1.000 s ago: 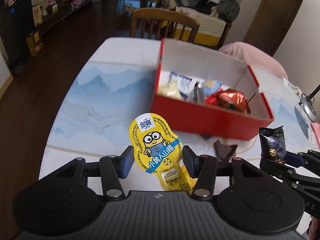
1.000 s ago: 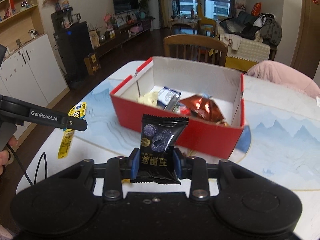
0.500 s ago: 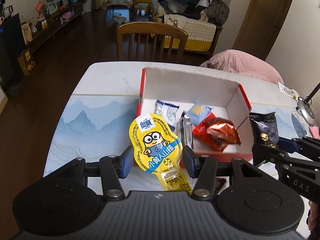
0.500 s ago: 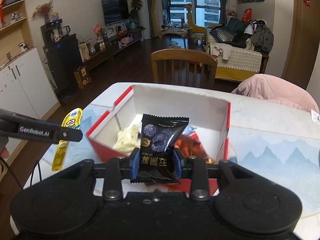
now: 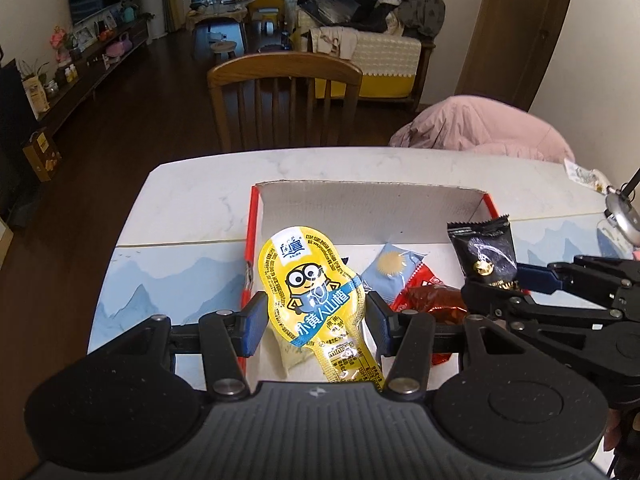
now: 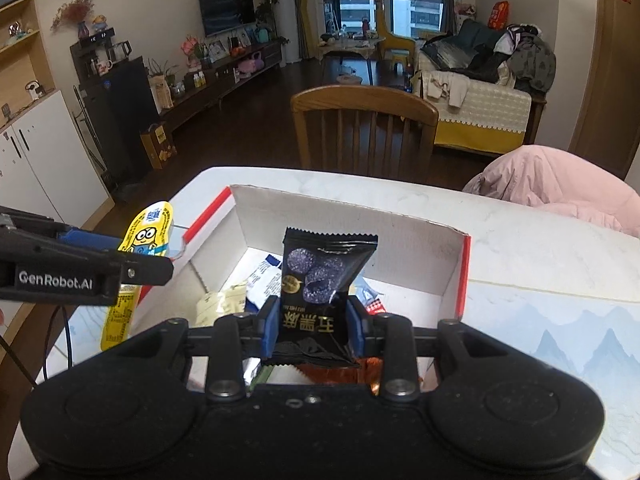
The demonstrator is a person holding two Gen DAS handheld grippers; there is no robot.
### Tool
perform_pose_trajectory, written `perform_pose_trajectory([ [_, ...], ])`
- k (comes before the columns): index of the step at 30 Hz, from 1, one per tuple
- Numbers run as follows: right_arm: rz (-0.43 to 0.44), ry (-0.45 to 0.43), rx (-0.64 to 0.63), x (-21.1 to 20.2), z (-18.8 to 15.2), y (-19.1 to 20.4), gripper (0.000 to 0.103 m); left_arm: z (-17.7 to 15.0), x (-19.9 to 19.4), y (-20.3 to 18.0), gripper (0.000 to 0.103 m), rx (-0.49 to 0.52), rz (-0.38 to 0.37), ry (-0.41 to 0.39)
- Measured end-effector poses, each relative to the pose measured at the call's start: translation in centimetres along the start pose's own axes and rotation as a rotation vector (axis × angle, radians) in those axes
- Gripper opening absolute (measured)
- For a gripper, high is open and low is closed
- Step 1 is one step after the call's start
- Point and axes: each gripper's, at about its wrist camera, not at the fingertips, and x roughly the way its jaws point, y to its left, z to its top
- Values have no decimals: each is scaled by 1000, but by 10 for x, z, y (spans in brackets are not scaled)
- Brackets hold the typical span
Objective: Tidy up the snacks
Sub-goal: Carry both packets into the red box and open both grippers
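My left gripper (image 5: 316,326) is shut on a yellow Minion snack pouch (image 5: 312,284) and holds it upright over the near left part of the red cardboard box (image 5: 372,200). My right gripper (image 6: 312,330) is shut on a black snack packet (image 6: 320,280) and holds it over the same box (image 6: 460,264). Each gripper shows in the other's view: the black packet (image 5: 484,254) at the right, the yellow pouch (image 6: 148,236) at the left. Several snacks lie in the box, among them a red wrapper (image 5: 424,292) and a blue-white packet (image 6: 266,276).
The box stands on a white table with a blue mountain-print mat (image 5: 172,276). A wooden chair (image 5: 284,100) stands behind the table. A pink garment (image 6: 552,184) lies at the far right. A small metal object (image 5: 622,220) stands at the table's right edge.
Both grippers have moved forward and up with their snacks, from in front of the box's near wall to above its inside. Both stay shut.
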Motion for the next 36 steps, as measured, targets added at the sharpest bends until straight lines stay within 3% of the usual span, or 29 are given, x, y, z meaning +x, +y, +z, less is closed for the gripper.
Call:
perform_pose_trajectory([
  [10, 1, 99, 19, 55, 12, -16, 33, 12, 64, -4, 52, 2, 31, 122],
  [17, 18, 153, 24, 86, 13, -23, 33, 14, 93, -10, 52, 14, 36, 154],
  [25, 21, 184, 9, 99, 16, -24, 34, 10, 121, -12, 52, 39, 64, 229],
  [36, 16, 207, 59, 102, 19, -32, 39, 11, 125, -21, 52, 86, 63, 235],
])
